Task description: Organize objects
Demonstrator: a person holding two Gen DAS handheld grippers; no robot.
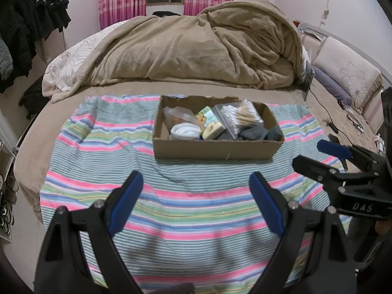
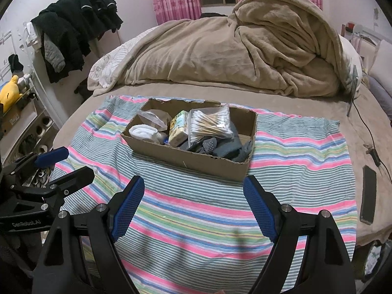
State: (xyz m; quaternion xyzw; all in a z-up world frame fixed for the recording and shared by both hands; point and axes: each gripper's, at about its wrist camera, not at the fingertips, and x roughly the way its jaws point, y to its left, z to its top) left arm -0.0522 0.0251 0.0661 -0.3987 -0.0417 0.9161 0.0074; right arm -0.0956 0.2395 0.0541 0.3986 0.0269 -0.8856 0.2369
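A cardboard box stands on a striped cloth on the bed; it also shows in the right wrist view. It holds a bag of cotton swabs, a tissue pack, white socks, grey socks and a clear zip bag. My left gripper is open and empty, above the cloth in front of the box. My right gripper is open and empty, just in front of the box. Each gripper shows in the other's view, the right and the left.
A bunched beige blanket lies behind the box. A black phone and a cable lie on the bed at the right. Pillows are at the far right. Dark clothes hang at the left wall.
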